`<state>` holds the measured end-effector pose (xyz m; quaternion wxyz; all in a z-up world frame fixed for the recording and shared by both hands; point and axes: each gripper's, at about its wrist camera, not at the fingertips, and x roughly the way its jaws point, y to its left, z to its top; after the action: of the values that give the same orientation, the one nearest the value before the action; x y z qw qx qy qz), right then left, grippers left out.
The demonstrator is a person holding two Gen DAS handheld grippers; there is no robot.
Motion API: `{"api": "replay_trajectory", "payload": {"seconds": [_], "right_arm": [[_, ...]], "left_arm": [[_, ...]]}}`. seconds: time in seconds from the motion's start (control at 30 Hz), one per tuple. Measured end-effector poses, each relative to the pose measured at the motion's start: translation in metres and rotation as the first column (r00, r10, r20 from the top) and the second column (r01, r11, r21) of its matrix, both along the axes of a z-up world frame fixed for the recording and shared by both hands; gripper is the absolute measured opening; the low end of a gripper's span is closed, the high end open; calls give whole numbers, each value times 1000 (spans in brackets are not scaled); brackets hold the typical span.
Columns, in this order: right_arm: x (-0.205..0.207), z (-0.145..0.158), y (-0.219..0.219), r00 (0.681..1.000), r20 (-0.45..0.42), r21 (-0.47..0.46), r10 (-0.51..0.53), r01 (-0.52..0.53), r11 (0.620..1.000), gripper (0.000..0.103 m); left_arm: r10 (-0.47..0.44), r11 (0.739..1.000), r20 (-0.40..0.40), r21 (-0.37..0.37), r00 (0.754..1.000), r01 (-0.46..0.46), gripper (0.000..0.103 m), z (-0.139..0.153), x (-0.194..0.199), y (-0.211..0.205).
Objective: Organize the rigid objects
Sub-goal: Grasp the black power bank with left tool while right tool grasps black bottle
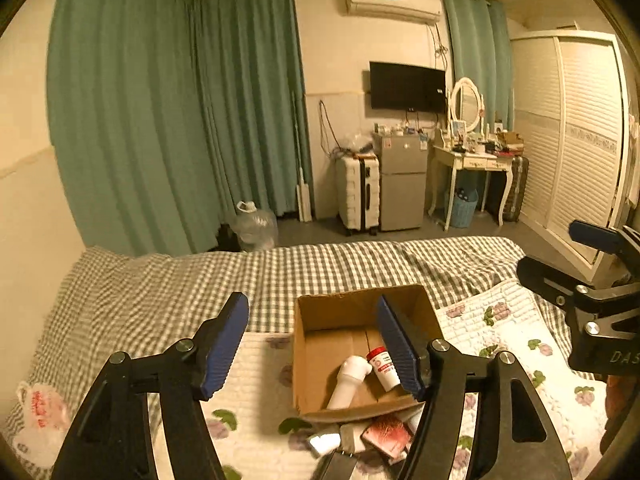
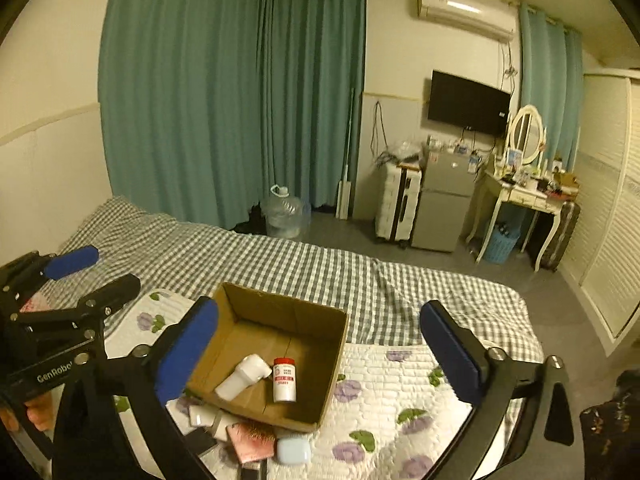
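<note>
An open cardboard box (image 1: 332, 312) (image 2: 336, 344) sits on a floral quilt on the bed. Inside lie a white pipe-shaped piece (image 1: 348, 384) (image 2: 242, 378) and a white bottle with a red cap (image 1: 383, 366) (image 2: 284, 380). In front of the box lie a pink hairbrush (image 2: 252, 438) (image 1: 386, 432), a pale blue case (image 2: 293, 451) and small white items (image 2: 202, 416). My left gripper (image 1: 312, 344) is open and empty above the box's near left side. My right gripper (image 2: 320, 352) is open and empty above the box.
The checked bedsheet (image 2: 280, 256) stretches beyond the quilt (image 2: 400, 392). A white plastic bag (image 1: 40, 412) lies at the bed's left edge. Beyond the bed stand a water jug (image 2: 286, 212), suitcase, small fridge, dressing table and wardrobe.
</note>
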<state>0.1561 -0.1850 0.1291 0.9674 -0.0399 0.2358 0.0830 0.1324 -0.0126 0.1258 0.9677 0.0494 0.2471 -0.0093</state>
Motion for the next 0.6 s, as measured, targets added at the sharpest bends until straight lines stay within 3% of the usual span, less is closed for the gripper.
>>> {"api": "replay_trajectory", "payload": {"seconds": [0.17, 0.33, 0.6], "right_arm": [[-50, 11, 1, 999, 29, -14, -21, 22, 1000, 103], [-91, -1, 5, 999, 25, -26, -25, 26, 999, 103], [-126, -78, 16, 996, -68, 0, -55, 55, 998, 103]], "left_arm": [[9, 1000, 20, 18, 1000, -9, 70, 0, -44, 8], [-6, 1000, -5, -16, 1000, 6, 70, -22, -77, 20], [-7, 999, -64, -47, 998, 4, 70, -89, -102, 24]]}}
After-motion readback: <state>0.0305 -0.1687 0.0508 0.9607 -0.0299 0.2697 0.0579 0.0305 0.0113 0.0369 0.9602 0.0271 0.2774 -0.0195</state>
